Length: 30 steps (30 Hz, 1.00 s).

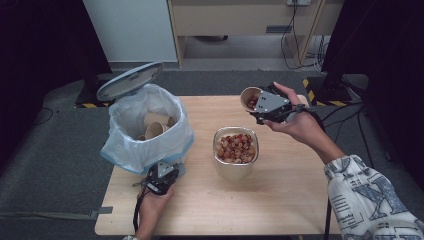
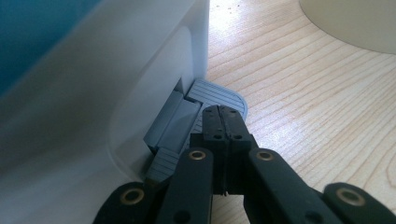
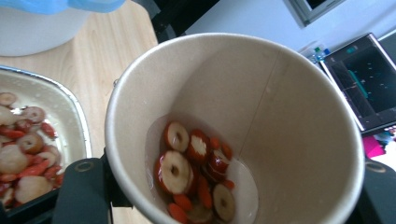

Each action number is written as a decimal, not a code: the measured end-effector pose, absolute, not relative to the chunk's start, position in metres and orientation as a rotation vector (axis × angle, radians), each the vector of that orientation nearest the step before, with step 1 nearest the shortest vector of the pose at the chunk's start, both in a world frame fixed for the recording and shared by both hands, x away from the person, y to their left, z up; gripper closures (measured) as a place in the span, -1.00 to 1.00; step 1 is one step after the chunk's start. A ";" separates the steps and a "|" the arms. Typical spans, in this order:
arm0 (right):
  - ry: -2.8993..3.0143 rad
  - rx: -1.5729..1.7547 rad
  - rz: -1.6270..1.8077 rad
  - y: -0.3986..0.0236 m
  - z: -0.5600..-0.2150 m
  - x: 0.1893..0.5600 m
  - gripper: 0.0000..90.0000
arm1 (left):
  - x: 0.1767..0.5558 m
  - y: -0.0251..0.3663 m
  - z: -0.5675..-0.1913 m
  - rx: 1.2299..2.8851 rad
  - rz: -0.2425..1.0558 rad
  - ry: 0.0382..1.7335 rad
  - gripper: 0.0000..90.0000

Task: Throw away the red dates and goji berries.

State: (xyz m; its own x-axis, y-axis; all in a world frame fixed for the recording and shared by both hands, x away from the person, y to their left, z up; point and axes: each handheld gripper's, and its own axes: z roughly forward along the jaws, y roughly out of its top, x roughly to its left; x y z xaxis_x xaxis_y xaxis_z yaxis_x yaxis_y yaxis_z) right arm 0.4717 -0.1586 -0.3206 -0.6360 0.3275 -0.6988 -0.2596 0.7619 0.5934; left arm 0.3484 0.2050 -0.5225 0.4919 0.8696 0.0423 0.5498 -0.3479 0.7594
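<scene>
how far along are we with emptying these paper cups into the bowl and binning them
Done: empty cups lie in the bin, and the bowl holds dried fruit. In hand: the right gripper holds a cup with fruit slices inside; the left gripper presses the pedal. Left: emptying and binning it.

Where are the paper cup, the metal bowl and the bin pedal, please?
paper cup [image 3: 280, 116], right gripper view, on its inner wall
metal bowl [image 1: 235, 170], high view, on its front outer wall
bin pedal [image 2: 219, 95], left gripper view, on its ribbed top
</scene>
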 end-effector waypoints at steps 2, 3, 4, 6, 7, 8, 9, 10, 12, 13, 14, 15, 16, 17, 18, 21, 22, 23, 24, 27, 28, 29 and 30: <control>2.076 0.043 0.852 -0.159 -0.318 0.472 -0.30 | 0.348 0.205 -0.523 2.041 0.589 1.164 0.99; 2.070 0.038 0.851 -0.158 -0.317 0.471 -0.30 | 0.348 0.205 -0.523 2.041 0.589 1.165 0.99; 2.068 0.024 0.847 -0.157 -0.316 0.470 -0.30 | 0.348 0.205 -0.523 2.041 0.589 1.165 0.99; 2.065 0.005 0.841 -0.155 -0.316 0.469 -0.30 | 0.348 0.205 -0.523 2.041 0.589 1.164 0.99; 2.067 -0.006 0.839 -0.155 -0.316 0.468 -0.30 | 0.348 0.205 -0.523 2.042 0.590 1.164 0.99; 2.065 -0.009 0.838 -0.155 -0.316 0.468 -0.30 | 0.348 0.205 -0.523 2.041 0.589 1.165 0.99; 2.059 -0.023 0.827 -0.154 -0.316 0.467 -0.30 | 0.348 0.205 -0.523 2.042 0.589 1.164 0.99; 2.061 -0.032 0.821 -0.154 -0.317 0.466 -0.30 | 0.348 0.205 -0.523 2.042 0.589 1.164 0.99; 2.062 -0.043 0.813 -0.153 -0.319 0.465 -0.30 | 0.348 0.205 -0.523 2.042 0.589 1.164 0.99; 2.062 -0.050 0.812 -0.153 -0.321 0.464 -0.30 | 0.348 0.205 -0.523 2.042 0.589 1.164 0.99; 2.063 -0.056 0.809 -0.153 -0.322 0.464 -0.30 | 0.348 0.205 -0.523 2.042 0.589 1.164 0.99; 2.062 -0.054 0.808 -0.153 -0.323 0.464 -0.30 | 0.348 0.205 -0.523 2.041 0.588 1.165 0.99; 2.061 -0.059 0.806 -0.153 -0.323 0.464 -0.30 | 0.348 0.205 -0.523 2.042 0.589 1.165 0.99; 2.059 -0.060 0.805 -0.152 -0.324 0.464 -0.30 | 0.348 0.205 -0.523 2.042 0.589 1.164 0.99; 2.057 -0.061 0.807 -0.151 -0.324 0.464 -0.30 | 0.348 0.205 -0.522 2.042 0.588 1.165 0.99; 2.053 -0.076 0.801 -0.149 -0.323 0.462 -0.31 | 0.348 0.205 -0.522 2.041 0.589 1.165 0.99; 2.051 -0.079 0.801 -0.149 -0.322 0.462 -0.30 | 0.348 0.205 -0.522 2.043 0.589 1.164 0.99; 2.050 -0.079 0.801 -0.149 -0.321 0.462 -0.30 | 0.348 0.205 -0.522 2.043 0.589 1.164 0.99; 2.048 -0.068 0.806 -0.149 -0.321 0.462 -0.30 | 0.348 0.205 -0.522 2.042 0.588 1.164 0.99; 2.042 -0.069 0.805 -0.148 -0.320 0.461 -0.30 | 0.348 0.205 -0.522 2.043 0.589 1.163 0.99; 2.040 -0.080 0.798 -0.147 -0.320 0.460 -0.30 | 0.348 0.205 -0.522 2.043 0.589 1.163 0.99; 2.040 -0.090 0.790 -0.146 -0.320 0.459 -0.30 | 0.348 0.205 -0.522 2.043 0.589 1.163 0.99; 2.039 -0.101 0.777 -0.146 -0.320 0.459 -0.31 | 0.348 0.205 -0.522 2.043 0.589 1.164 0.99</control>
State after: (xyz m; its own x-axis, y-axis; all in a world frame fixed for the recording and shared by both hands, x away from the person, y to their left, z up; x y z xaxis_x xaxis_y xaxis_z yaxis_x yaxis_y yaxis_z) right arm 0.4593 -0.1460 -0.3197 -0.5720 0.2231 -0.7893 -0.3587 0.7973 0.4854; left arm 0.3484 0.2047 -0.5225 0.4924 0.8693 0.0436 0.5497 -0.3494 0.7588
